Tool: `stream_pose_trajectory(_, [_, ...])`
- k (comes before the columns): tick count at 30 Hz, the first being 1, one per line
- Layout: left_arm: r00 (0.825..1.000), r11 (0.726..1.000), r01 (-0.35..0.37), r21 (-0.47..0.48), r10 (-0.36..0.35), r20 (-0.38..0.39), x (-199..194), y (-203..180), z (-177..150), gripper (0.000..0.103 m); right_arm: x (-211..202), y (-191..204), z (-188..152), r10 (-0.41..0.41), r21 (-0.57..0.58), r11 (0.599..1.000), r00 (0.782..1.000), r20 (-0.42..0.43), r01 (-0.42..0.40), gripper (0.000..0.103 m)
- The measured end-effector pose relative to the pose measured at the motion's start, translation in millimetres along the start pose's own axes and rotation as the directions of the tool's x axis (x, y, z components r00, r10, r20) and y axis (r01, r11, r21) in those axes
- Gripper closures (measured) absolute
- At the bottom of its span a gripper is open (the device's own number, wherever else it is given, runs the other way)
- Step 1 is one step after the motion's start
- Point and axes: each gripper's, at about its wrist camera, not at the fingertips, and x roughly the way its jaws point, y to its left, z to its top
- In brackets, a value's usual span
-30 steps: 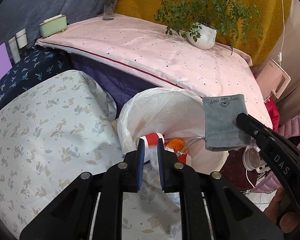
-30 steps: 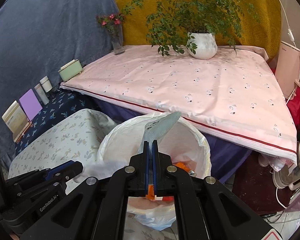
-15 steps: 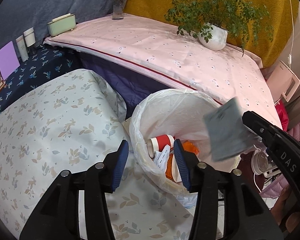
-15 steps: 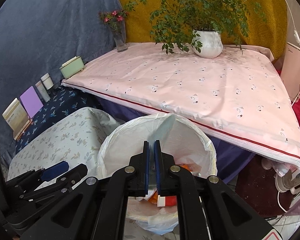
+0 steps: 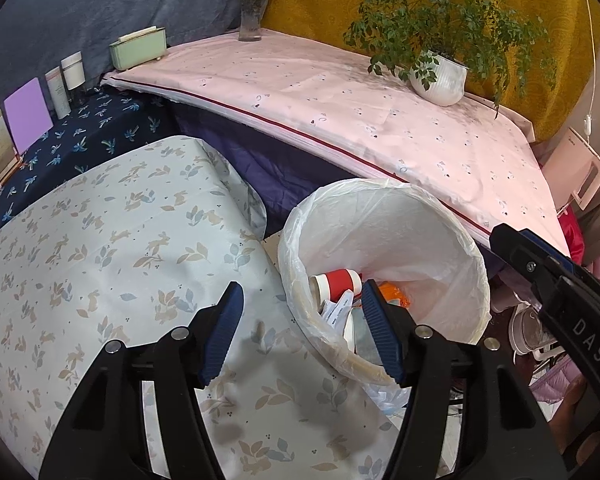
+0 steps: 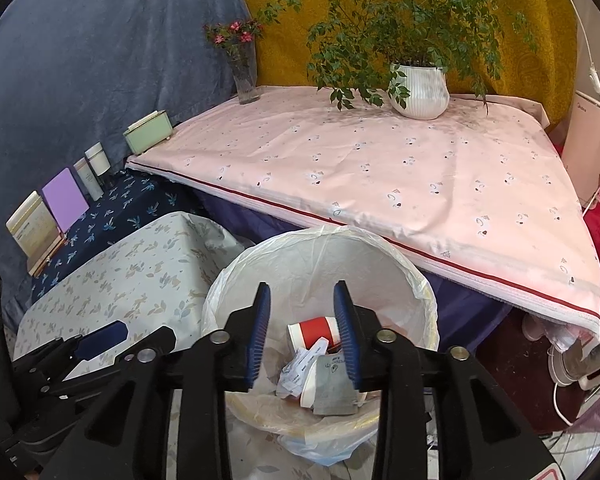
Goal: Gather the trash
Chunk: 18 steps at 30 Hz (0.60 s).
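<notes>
A white-lined trash bin (image 5: 452,240) stands beside the leaf-print table; it also shows in the right wrist view (image 6: 384,256). Inside lie a red and white paper cup (image 6: 314,330), crumpled paper (image 6: 300,368), a grey pouch (image 6: 334,388) and something orange (image 5: 398,294). My left gripper (image 5: 302,332) is open and empty, over the bin's near rim and the table edge. My right gripper (image 6: 302,330) is open and empty, above the bin's mouth. Each gripper also shows in the other's view, the right (image 5: 548,280) and the left (image 6: 96,340).
A pink-covered table (image 6: 380,168) behind the bin holds a potted plant (image 6: 420,88), a flower vase (image 6: 244,76) and a green box (image 6: 148,136). Bottles and cards (image 6: 64,200) stand on a dark blue cloth. Appliances and cables (image 6: 572,352) lie at the right.
Both grippers have opened. The left let its paper drop and the right let the grey pouch go; both now lie in the bin. The left gripper drew back toward the table.
</notes>
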Motion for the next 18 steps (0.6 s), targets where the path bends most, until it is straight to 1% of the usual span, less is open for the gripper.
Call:
stream_pose_trajectory(3, [1.0,1.0,-0.002,-0.004,0.002,0.003,-4,1,-1,0.044,-6,2,-1,-0.002,-0.007,1.0,1.0,0.007,0.002,0.064])
stream_pose_trajectory(8, [1.0,1.0,-0.016,-0.006,0.016,0.01,-11,1,-3,0.043,-14,5,-4,-0.006,-0.017,1.0,1.0,0.018,0.006,0.056])
stream_pose_trajectory(10, [1.0,1.0,-0.022,-0.01,0.022,0.017,-15,2,-5,0.038,-18,5,-6,-0.005,-0.022,1.0,1.0,0.019,0.005,0.055])
stream_pose_trajectory(12, [0.999,1.0,-0.027,-0.008,0.027,0.024,-19,1,-6,0.038,-20,7,-7,-0.007,-0.028,1.0,1.0,0.021,0.008,0.054])
stream_pose_trajectory(14, [0.999,1.0,-0.03,-0.007,0.03,0.028,-21,1,-7,0.038,-23,8,-9,-0.008,-0.03,1.0,1.0,0.023,0.009,0.05])
stream_pose_trajectory(18, [0.999,0.999,-0.037,-0.013,0.038,0.04,-27,2,-10,0.032,-27,9,-12,-0.009,-0.034,0.999,1.0,0.026,0.01,0.045])
